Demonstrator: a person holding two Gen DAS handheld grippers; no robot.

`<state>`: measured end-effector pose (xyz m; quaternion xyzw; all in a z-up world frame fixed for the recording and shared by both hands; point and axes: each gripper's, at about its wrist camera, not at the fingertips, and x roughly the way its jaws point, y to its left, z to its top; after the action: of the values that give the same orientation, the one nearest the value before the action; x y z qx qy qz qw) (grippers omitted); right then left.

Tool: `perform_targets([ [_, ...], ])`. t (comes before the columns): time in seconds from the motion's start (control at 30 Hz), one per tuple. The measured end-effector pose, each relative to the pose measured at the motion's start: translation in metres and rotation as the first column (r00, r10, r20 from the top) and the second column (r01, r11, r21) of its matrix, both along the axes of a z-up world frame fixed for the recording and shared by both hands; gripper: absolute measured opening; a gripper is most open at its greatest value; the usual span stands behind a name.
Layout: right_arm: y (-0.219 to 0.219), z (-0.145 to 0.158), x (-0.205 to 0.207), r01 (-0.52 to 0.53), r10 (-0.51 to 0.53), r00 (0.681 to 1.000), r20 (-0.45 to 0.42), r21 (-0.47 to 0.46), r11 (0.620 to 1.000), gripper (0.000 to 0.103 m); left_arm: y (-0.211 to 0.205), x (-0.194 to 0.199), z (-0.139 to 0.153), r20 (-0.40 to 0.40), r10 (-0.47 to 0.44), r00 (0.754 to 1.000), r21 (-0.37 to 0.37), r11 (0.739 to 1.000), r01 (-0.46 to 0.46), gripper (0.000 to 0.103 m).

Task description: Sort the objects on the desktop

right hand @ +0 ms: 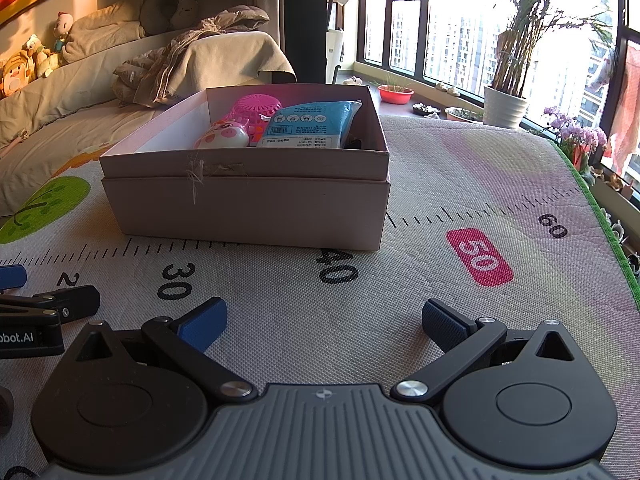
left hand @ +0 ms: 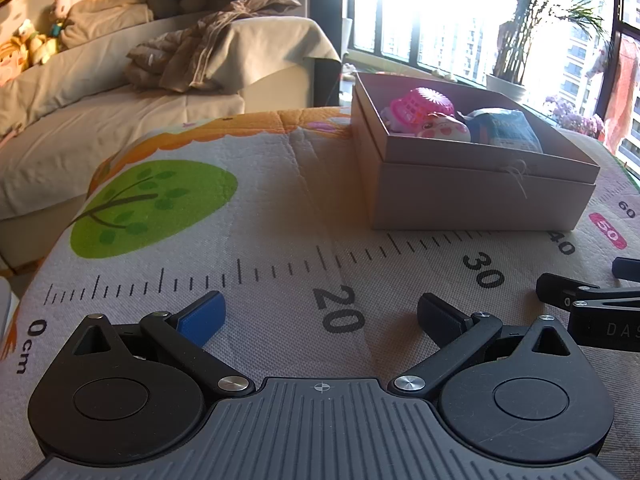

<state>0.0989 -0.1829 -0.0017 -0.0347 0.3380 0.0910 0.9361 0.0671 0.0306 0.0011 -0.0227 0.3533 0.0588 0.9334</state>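
The bench was covered by a quilted play mat [right hand: 400, 280] printed with a ruler scale, a green tree [left hand: 154, 208] and a pink "50" label [right hand: 479, 257]. On the mat stood an open cardboard box [right hand: 248, 208], seated in its own lid. Inside it lay a pink plastic basket [right hand: 256, 110], a pink-and-white pig toy [right hand: 224, 136] and a blue packet [right hand: 310, 124], all pressed close together. No loose objects showed on the mat around the box.

The left gripper [left hand: 320, 312] hovered low over the mat near the "20" mark, jaws spread wide and holding nothing. The right gripper [right hand: 324, 320] sat just beside it, near the "30" and "40" marks, its jaws likewise released and empty. Both faced the box, which stood a little way off from their fingertips.

Behind the bench ran a sofa [right hand: 60, 92] draped in beige cloth, with a crumpled jacket [right hand: 188, 56] and a row of plush toys [right hand: 28, 60] along its back. Tall windows [right hand: 448, 36] let in strong daylight, showing apartment towers outside. A potted palm [right hand: 508, 96], a red bowl [right hand: 395, 94] and purple flowers [right hand: 576, 136] lined the sill.
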Motion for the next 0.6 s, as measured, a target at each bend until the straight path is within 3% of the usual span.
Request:
perform_targets([
  [0.6, 0.0000, 0.0002, -0.0005, 0.000, 0.000, 1.000, 0.000, 0.000, 1.000, 0.103, 0.0009, -0.0043, 0.0021, -0.009, -0.004, 1.000, 0.001, 1.000, 0.004, 0.103],
])
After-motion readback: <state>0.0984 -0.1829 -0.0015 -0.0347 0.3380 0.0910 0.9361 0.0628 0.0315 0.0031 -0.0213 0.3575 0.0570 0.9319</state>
